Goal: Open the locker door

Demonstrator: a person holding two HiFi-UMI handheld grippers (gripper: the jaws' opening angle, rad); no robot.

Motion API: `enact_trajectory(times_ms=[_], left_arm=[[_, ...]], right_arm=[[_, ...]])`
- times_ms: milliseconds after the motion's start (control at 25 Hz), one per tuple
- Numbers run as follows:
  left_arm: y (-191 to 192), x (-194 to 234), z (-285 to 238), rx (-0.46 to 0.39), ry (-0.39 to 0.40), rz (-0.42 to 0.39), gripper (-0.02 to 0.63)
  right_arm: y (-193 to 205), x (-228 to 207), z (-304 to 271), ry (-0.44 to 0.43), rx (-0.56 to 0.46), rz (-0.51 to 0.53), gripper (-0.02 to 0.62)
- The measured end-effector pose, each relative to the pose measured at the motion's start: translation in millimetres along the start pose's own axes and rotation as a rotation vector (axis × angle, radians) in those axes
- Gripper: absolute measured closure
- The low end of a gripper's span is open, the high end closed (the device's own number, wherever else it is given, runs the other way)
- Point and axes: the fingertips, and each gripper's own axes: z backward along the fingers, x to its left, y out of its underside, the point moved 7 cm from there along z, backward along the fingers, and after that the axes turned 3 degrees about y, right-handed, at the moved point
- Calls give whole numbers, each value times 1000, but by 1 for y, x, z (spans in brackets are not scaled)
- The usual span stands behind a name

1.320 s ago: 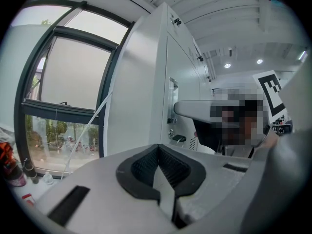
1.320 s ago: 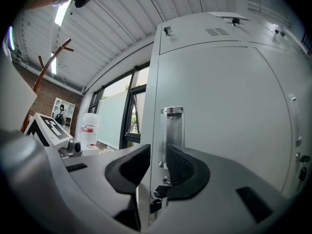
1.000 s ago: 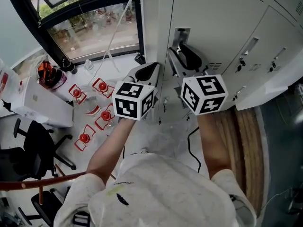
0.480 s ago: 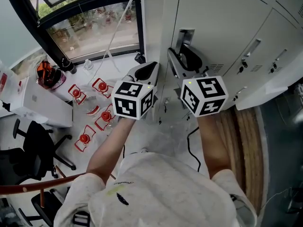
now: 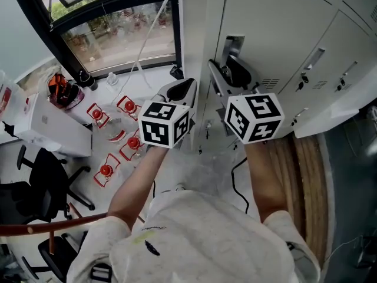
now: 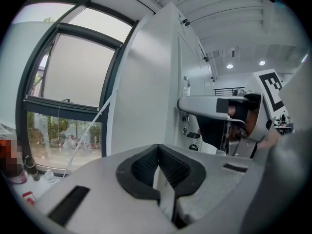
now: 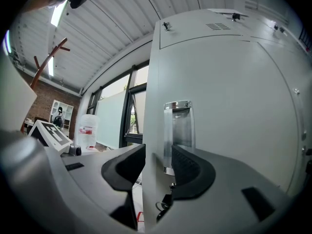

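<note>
Right gripper (image 7: 157, 156): its jaws are opening and straddle the free edge of the locker door (image 7: 229, 82); the pads look just off the metal, so you hold nothing firmly.
Left gripper (image 6: 157, 152): jaws together and empty, hanging at 9 o'clock of the right one, near the locker's side wall.
Locker door: a tall pale sheet-metal panel at 1 o'clock of you in the head view. Judge it stiff and light, swinging on hinges at its far side, which are not in view. Painted metal is probably slippery under flat pads, so a pinch on the bare edge may slide off.
Door edge (image 7: 150, 106): thin and straight, already between your jaws. Close here only if the pads can bite squarely across the sheet.
Handle (image 7: 178, 130): a chrome recessed pull at 12 o'clock of the right jaws, touching distance from the right pad. It likely gives the surest purchase; hook it and pull toward 6 o'clock.
Keys (image 7: 163, 206): a small ring hanging at 6 o'clock of the handle; keep the pads clear of it.
</note>
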Motion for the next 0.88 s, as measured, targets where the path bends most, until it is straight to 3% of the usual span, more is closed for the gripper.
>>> enact_trajectory(times_ms=[560, 880], left_arm=[[2, -25, 15, -1, -6, 0, 600], [8, -37, 23, 4, -17, 20, 600]], right_arm=[[-2, 4, 27, 13, 4, 4, 453], [-2, 2, 45, 26, 2, 2, 494]])
